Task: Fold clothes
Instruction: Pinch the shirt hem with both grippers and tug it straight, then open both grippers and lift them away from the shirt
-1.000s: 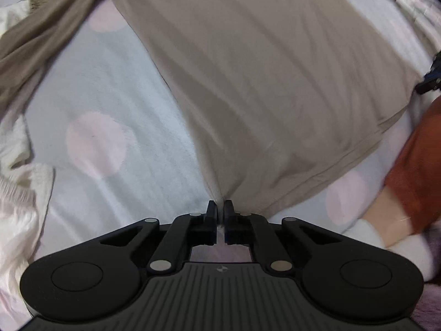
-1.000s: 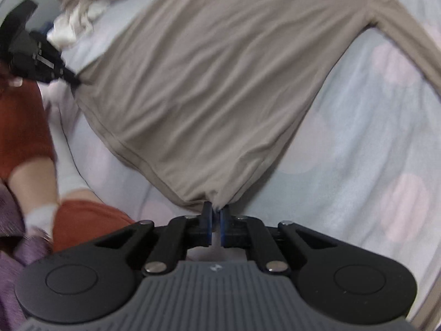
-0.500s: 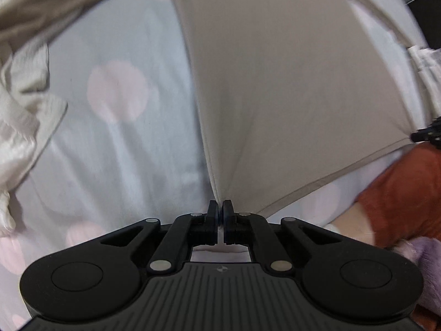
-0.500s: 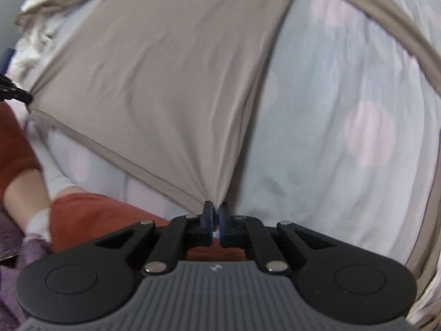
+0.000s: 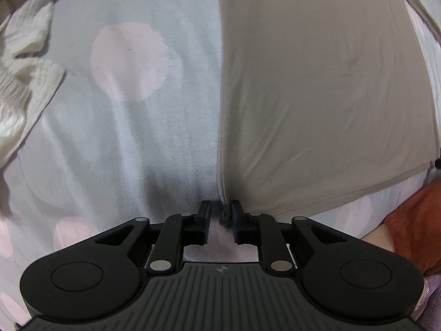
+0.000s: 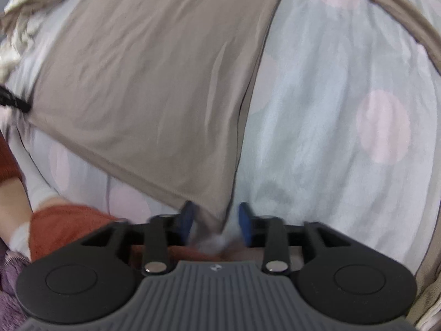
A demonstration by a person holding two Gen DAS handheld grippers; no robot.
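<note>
The taupe, thin-knit long-sleeved shirt [image 5: 317, 88] lies spread flat on the pale blue bedsheet with pink dots [image 5: 132, 127], hem toward six o'clock. This looks like the release after laying it out: the left claw [image 5: 219, 216] and the right claw [image 6: 216, 220] have just been opening, each with a hem corner loose between parted jaws. The next move probably calls for regripping a side edge or sleeve to start a fold.

left tongs [image 5: 219, 211] opening, releasing taupe shirt [image 5: 317, 96] corner | right tongs [image 6: 216, 215] opening, hem lying slack between them
</note>
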